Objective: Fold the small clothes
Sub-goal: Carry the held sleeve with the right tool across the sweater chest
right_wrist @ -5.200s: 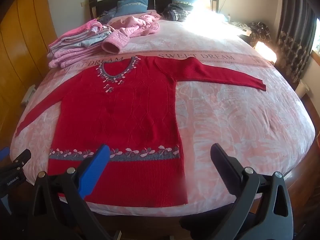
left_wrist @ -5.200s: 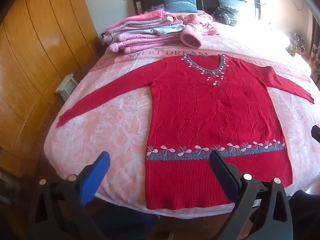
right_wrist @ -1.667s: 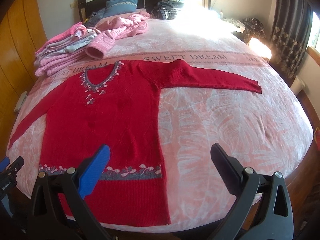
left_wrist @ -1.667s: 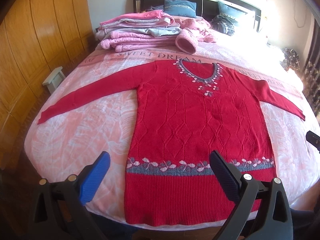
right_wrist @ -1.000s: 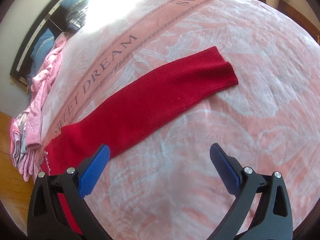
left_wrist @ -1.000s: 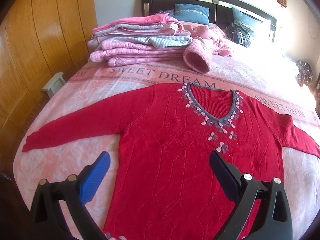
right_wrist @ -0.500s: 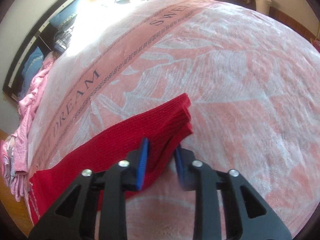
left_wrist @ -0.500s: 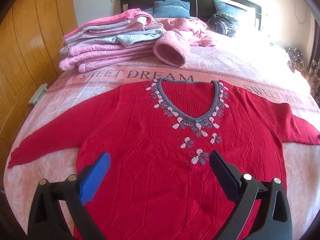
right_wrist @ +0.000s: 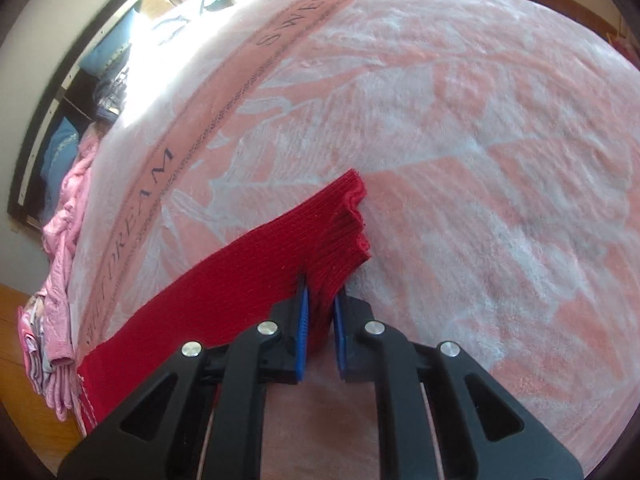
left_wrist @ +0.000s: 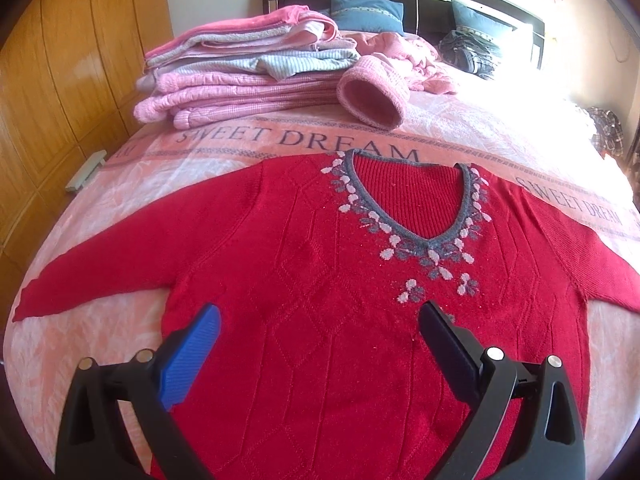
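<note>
A red knit sweater (left_wrist: 320, 280) with a grey flowered V-neck lies flat, face up, on the pink bedspread (left_wrist: 100, 216), both sleeves spread out. My left gripper (left_wrist: 320, 320) hovers open over the sweater's chest, nothing between its fingers. In the right wrist view my right gripper (right_wrist: 320, 300) is shut on the cuff of the sweater's right sleeve (right_wrist: 248, 268). The cuff is bunched between the blue pads (right_wrist: 302, 312), and its ribbed end sticks out past them.
A stack of folded pink and grey clothes (left_wrist: 240, 76) and a rolled pink garment (left_wrist: 372, 96) sit behind the sweater's collar. Blue pillows (left_wrist: 364, 10) lean on the dark headboard. A wooden wardrobe (left_wrist: 60, 80) lines the left side. Bare bedspread (right_wrist: 500, 160) stretches beyond the cuff.
My right gripper has stayed clamped on the sleeve cuff and lifted it slightly, bunching it more. My left gripper drifted a little closer toward the sweater's collar.
</note>
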`<action>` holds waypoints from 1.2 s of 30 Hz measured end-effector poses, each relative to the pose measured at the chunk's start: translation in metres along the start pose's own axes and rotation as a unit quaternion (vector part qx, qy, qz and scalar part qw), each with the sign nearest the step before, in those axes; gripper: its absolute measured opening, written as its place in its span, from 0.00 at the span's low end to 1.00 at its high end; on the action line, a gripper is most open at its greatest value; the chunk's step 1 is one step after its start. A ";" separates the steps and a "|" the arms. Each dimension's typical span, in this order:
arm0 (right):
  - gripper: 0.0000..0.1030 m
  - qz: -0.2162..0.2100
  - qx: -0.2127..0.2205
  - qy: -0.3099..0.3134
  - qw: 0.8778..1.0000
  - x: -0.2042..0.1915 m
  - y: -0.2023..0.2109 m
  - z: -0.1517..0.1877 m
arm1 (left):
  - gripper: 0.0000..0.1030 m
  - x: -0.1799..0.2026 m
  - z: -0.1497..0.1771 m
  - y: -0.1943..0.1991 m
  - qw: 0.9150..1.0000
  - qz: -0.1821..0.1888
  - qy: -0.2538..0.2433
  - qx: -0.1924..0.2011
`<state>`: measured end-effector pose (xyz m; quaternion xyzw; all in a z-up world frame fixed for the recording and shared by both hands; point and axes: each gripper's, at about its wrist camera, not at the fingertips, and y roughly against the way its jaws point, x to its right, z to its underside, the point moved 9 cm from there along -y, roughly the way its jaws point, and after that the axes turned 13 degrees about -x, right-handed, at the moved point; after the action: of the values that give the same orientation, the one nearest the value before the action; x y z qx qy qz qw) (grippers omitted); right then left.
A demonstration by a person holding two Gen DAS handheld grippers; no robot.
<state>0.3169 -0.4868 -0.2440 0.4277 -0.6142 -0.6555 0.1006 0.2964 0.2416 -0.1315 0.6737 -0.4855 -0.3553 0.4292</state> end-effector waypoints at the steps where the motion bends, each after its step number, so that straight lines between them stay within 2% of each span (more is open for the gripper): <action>1: 0.09 -0.002 0.001 -0.008 1.000 0.000 0.000 0.000 | 0.96 -0.001 0.000 -0.001 1.000 -0.001 0.000 0.000; 3: 0.09 0.013 0.013 -0.007 1.000 -0.010 0.010 -0.002 | 0.96 -0.004 -0.002 -0.002 1.000 0.001 0.003 0.000; 7: 0.09 0.034 0.058 0.031 0.997 -0.055 0.039 0.001 | 0.96 -0.008 -0.009 -0.004 1.000 0.011 0.010 -0.003; 10: 0.09 0.019 0.069 0.088 0.994 -0.113 0.056 0.018 | 0.96 -0.010 -0.014 -0.009 1.000 0.019 0.015 -0.007; 13: 0.09 0.006 0.076 0.169 0.983 -0.187 0.064 0.051 | 0.96 -0.013 -0.019 -0.017 0.999 0.025 0.025 -0.020; 18: 0.09 -0.009 0.043 0.294 0.955 -0.300 0.040 0.132 | 0.96 -0.017 -0.025 -0.023 0.999 0.028 0.029 -0.030; 24: 0.09 -0.041 -0.039 0.389 0.920 -0.399 -0.022 0.243 | 0.96 -0.016 -0.026 -0.030 0.997 0.053 0.024 -0.045; 26: 0.09 -0.051 -0.063 0.413 0.907 -0.420 -0.040 0.282 | 0.96 -0.015 -0.026 -0.033 0.997 0.061 0.022 -0.050; 30: 0.09 -0.066 -0.098 0.446 0.887 -0.451 -0.072 0.336 | 0.96 -0.017 -0.028 -0.036 0.996 0.069 0.022 -0.051; 36: 0.10 -0.072 -0.138 0.466 0.871 -0.468 -0.105 0.380 | 0.96 -0.020 -0.029 -0.042 0.996 0.073 0.026 -0.052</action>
<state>0.3852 0.1180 -0.1789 0.7084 -0.3663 -0.4636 0.3861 0.3317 0.2745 -0.1575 0.6217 -0.5031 -0.3304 0.5011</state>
